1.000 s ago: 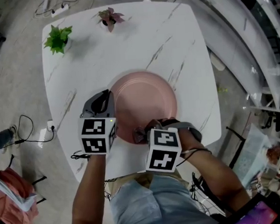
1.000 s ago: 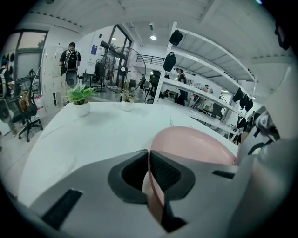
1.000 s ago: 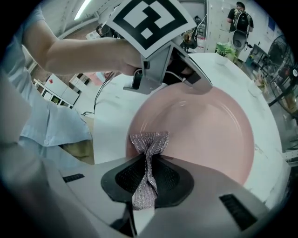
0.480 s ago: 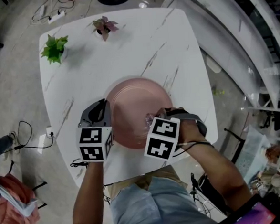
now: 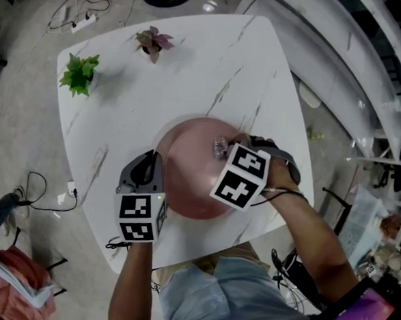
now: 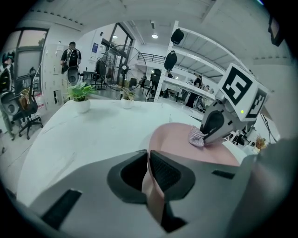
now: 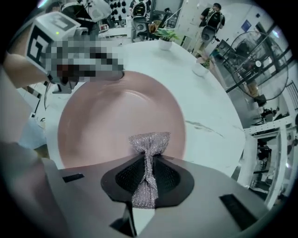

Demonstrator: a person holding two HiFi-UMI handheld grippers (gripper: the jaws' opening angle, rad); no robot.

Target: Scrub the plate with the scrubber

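- Pink plate lies flat on the white marble table, toward the edge nearest the person.
- The left gripper has its jaws closed on the plate's near-left rim; the left gripper view shows the pink edge pinched between the pads. This grip works as an anchor, so it is best kept firm and low so the plate cannot slide or tip under the scrubbing.
- The right gripper points nearly straight down, its jaws clamped tight on the waist of the silver mesh scrubber, whose free end fans out below the pads.
- In the head view the scrubber sits over the far-right part of the plate, inside the rim. From the left gripper view it appears to touch the surface, though how hard it presses cannot be told.
- The step in hand looks like the scrub itself. To do it well:
  - press just enough for the fanned mesh to flatten on the plate without the pads scraping it;
  - sweep in overlapping passes across the middle, then round the sloped border;
  - stay inside the rim on the far-right side, where the mesh could run off onto the table;
  - steer clear of the left gripper's jaws.
- The pinch on the mesh is narrow, so a sideways drag may tug it loose; gentle strokes suit it better.
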